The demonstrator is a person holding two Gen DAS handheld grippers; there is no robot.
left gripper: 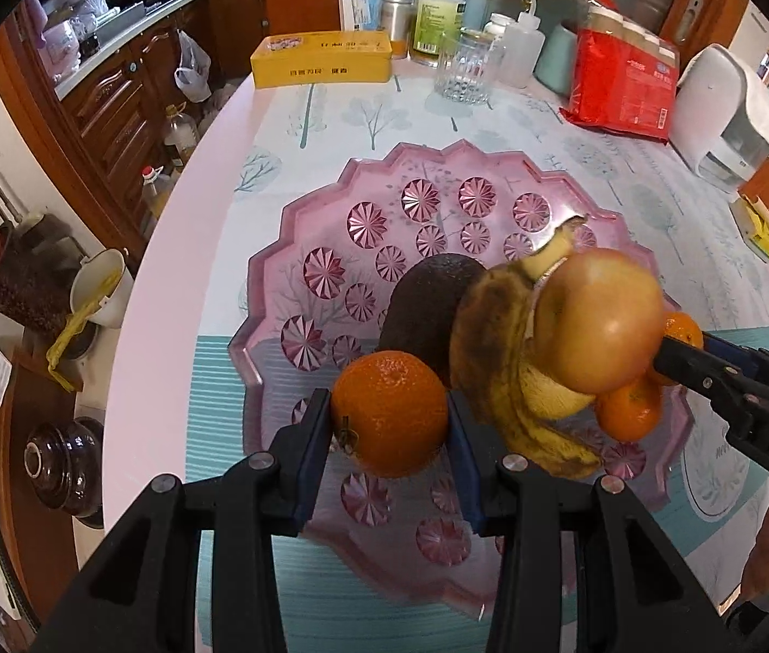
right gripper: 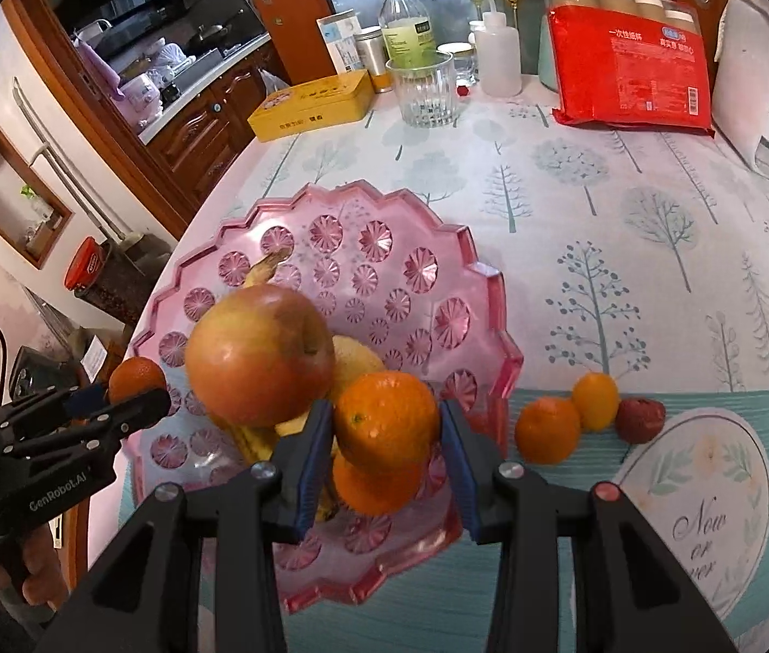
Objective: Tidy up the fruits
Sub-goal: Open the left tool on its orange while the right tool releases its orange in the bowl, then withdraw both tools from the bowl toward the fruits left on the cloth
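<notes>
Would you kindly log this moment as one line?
left gripper: shut on orange | right gripper: shut on orange | both over pink tray | tray: apple, banana, avocado

I count four mandarins (right gripper: 384,413), one apple (right gripper: 259,353), one browned banana (left gripper: 488,337), one dark avocado (left gripper: 428,299), one small yellow-orange citrus (right gripper: 595,400), one small red fruit (right gripper: 640,419), one pink tray (right gripper: 439,250), one drinking glass (right gripper: 428,92), one yellow tin (right gripper: 314,103)
</notes>
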